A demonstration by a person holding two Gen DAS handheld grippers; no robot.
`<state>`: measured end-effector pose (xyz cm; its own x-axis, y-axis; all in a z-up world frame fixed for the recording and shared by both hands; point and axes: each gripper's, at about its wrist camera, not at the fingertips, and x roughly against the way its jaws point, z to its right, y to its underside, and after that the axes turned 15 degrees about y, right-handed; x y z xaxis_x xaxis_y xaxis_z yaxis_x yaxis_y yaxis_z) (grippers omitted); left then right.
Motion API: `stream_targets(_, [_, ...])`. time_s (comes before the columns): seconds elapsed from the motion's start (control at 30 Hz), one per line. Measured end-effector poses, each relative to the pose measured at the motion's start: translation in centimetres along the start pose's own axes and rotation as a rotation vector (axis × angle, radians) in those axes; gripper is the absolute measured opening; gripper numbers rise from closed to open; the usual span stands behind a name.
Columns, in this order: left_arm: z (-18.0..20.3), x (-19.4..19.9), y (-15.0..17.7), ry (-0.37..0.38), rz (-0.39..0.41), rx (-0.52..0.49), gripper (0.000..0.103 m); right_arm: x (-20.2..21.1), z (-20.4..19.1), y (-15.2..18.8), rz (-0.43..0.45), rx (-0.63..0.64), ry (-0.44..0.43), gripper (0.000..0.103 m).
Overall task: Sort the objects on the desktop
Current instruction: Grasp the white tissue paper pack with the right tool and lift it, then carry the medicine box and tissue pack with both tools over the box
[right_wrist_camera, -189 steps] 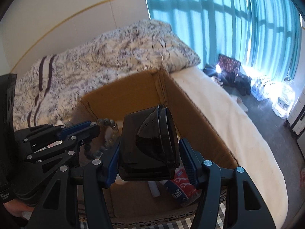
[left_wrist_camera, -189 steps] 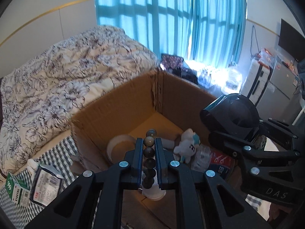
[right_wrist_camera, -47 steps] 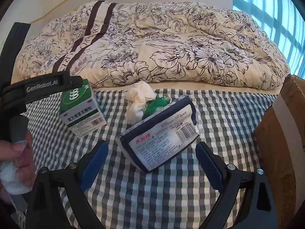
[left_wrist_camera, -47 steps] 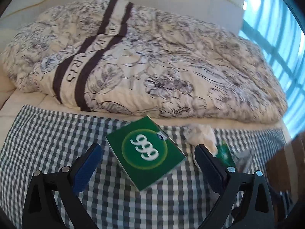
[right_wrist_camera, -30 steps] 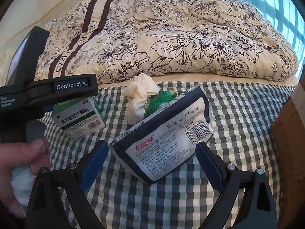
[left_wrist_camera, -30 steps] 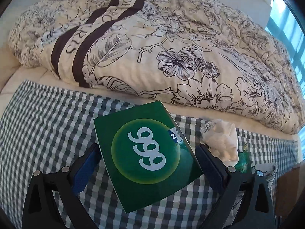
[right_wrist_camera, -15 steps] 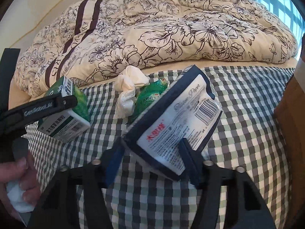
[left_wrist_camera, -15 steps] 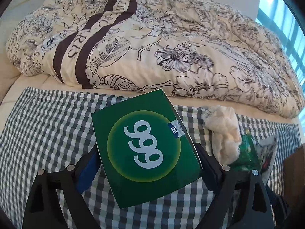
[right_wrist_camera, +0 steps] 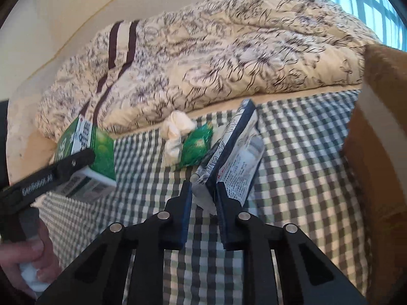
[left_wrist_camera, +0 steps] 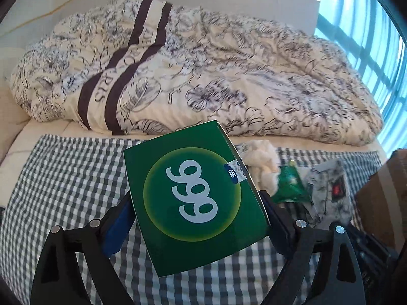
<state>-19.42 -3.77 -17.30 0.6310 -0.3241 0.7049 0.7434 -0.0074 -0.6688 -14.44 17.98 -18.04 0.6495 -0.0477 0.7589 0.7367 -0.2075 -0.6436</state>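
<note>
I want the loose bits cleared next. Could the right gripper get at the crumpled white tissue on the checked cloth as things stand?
Probably not yet. The right gripper is shut on the tissue pack, so it has no free grasp. The crumpled tissue lies uncovered beside the green wrapper, so once the pack is dropped off the way looks free.

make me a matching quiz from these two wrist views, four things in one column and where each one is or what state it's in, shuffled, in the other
Things:
1. green 999 box
2. tissue pack
3. crumpled white tissue
4. cardboard box

Places or states:
A. lying loose on the checked cloth, touching the green snack packet
B. clamped in the left gripper
C. standing at the right edge of the right wrist view
D. pinched at its lower corner by the right gripper

Pairs: 1-B, 2-D, 3-A, 4-C
</note>
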Motion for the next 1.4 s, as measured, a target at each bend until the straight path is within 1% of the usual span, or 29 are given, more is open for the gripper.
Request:
stream_targets(0.23, [2.3, 3.6, -0.3, 0.023, 0.047, -0.031, 0.092, 3.9, 1.5, -0.8, 0.056, -0.024, -0.01, 0.017])
stream_targets(0.27, [2.7, 4.1, -0.4, 0.025, 0.056, -0.038, 0.092, 4.5, 1.6, -0.9, 0.063, -0.025, -0.014, 0.013])
stream_targets(0.4, [4.1, 5.9, -0.5, 0.034, 0.084, -0.058, 0.092, 6.7, 1.8, -1.0, 0.097, -0.021, -0.018, 0.012])
stream_targets(0.67, [6.2, 8.8, -0.3, 0.052, 0.127, -0.087, 0.092, 8.6, 3.1, -0.8, 0.116, -0.041, -0.044, 0.01])
stream_targets(0.87, [7.4, 10.5, -0.5, 0.063, 0.16, -0.111, 0.092, 10.8, 4.0, -1.3, 0.175, -0.054, -0.068, 0.01])
stream_targets(1.17, [9.8, 13.3, -0.9, 0.086, 0.225, -0.159, 0.092, 15.1, 5.8, -2.3, 0.282, -0.069, -0.057, 0.01])
stream_targets(1.4, [11.2, 15.7, -1.2, 0.099, 0.274, -0.178, 0.092, 18.0, 6.6, -2.8, 0.34, -0.081, -0.055, 0.01])
